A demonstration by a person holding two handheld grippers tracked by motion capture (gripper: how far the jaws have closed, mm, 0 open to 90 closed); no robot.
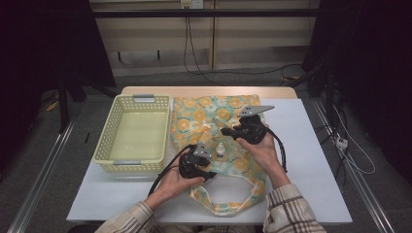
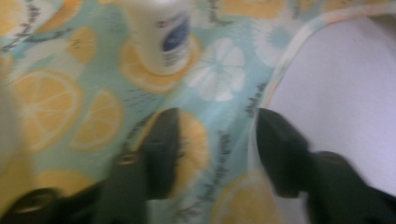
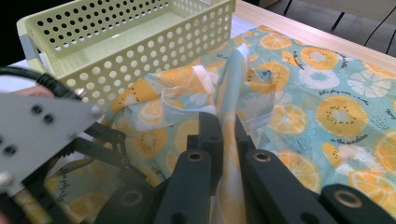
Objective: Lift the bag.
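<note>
One small bottle (image 1: 220, 151) (upright) on bag (image 1: 194, 116)

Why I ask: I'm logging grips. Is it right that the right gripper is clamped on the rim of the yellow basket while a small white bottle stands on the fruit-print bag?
Not quite. The right gripper is shut on a strap of the fruit-print bag, not the yellow basket, as the right gripper view shows. The small white bottle does stand on the bag.
</note>
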